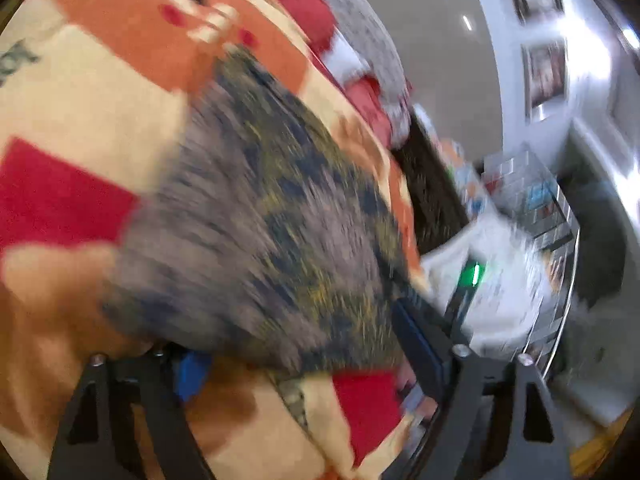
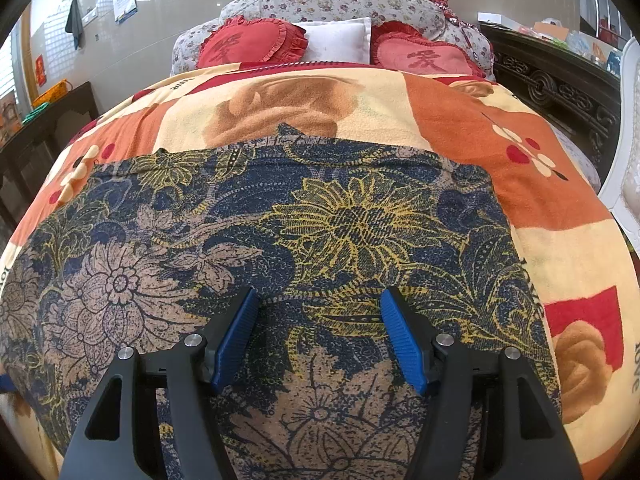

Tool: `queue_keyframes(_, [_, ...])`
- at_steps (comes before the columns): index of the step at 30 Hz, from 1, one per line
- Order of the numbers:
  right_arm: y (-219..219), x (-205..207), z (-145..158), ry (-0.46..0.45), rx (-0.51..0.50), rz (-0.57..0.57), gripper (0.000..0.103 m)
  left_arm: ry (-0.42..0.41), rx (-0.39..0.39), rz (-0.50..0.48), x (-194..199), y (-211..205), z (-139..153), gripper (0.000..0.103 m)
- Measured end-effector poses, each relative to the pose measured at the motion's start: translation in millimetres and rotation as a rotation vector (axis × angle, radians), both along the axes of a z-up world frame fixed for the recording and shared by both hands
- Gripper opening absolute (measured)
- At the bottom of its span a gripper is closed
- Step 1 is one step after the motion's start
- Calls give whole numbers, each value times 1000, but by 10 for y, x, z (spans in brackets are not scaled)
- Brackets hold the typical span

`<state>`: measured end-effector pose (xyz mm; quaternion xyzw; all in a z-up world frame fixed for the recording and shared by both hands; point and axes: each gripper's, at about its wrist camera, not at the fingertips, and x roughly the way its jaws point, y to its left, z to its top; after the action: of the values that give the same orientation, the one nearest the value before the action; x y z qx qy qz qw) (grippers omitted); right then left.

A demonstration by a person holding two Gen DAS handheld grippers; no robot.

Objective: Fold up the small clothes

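Bed: patchwork blanket (image 2: 460, 128), floral garment (image 2: 320, 220) flat mid-bed.
Right gripper (image 2: 320, 340): spread wide, empty.
Left gripper (image 1: 304, 364): can't tell (blurry).
Progress: first fold pending, I'd guess.

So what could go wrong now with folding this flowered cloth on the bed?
1. The right tool is open above the flowered cloth, so closing here may also pinch the blanket under it.
2. The left wrist view is blurred by motion; the left tool seems wide open around the cloth, so a corner could slip.
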<state>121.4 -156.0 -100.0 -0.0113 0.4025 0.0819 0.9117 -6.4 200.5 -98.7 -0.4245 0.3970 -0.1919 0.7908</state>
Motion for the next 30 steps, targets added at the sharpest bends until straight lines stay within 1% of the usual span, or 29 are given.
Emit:
queue_keyframes(2, [-9, 1, -1, 1, 2, 0, 70, 4, -95, 67, 35, 178, -26, 82])
queue_keyframes(4, [-10, 1, -1, 1, 3, 0, 70, -8, -150, 90, 28, 243, -19, 82])
queue_keyframes(5, [-6, 0, 0, 1, 5, 0, 70, -13, -159, 87, 24, 235, -13, 82])
queue_keyframes(6, [-6, 0, 0, 1, 6, 0, 70, -18, -148, 80, 17, 208, -7, 82])
queue_keyframes(8, [-14, 1, -3, 2, 7, 0, 70, -22, -94, 82, 8, 178, -3, 82])
queue_keyframes(9, [-9, 0, -1, 2, 8, 0, 70, -11, -69, 96, 6, 182, -18, 77])
queue_keyframes(10, [-16, 2, -3, 2, 9, 0, 70, 14, -47, 121, 11, 195, -48, 70])
queue_keyframes(11, [-17, 2, -3, 2, 9, 0, 70, 35, -32, 142, 21, 197, -65, 68])
queue_keyframes(15, [-16, 2, -3, 2, 9, 0, 70, 49, -17, 191, 32, 154, -92, 67])
queue_keyframes(17, [-16, 3, -3, 2, 8, 0, 70, 58, -2, 217, 21, 150, -108, 63])
queue_keyframes(18, [-16, 3, -3, 2, 8, 0, 70, 67, 8, 229, 10, 159, -111, 56])
queue_keyframes(19, [-13, 2, -2, 2, 8, 0, 70, 78, 23, 241, -6, 165, -119, 47])
queue_keyframes(20, [-16, 3, -3, 2, 9, 0, 70, 87, 38, 251, -26, 173, -131, 42])
queue_keyframes(21, [-13, 4, -2, 3, 10, 0, 70, 98, 64, 256, -43, 175, -136, 32])
queue_keyframes(22, [-13, 2, -3, 2, 9, 0, 71, 107, 91, 258, -53, 170, -140, 26])
queue_keyframes(23, [-8, 1, -2, 3, 10, 0, 71, 109, 106, 258, -65, 170, -148, 26])
queue_keyframes(27, [-8, -1, -4, 2, 8, -1, 71, 102, 125, 258, -69, 161, -137, 25])
queue_keyframes(29, [-16, -1, -6, 2, 9, -1, 71, 93, 143, 260, -66, 146, -115, 26])
queue_keyframes(30, [-11, -2, -5, 2, 9, -1, 71, 93, 145, 260, -64, 143, -113, 28])
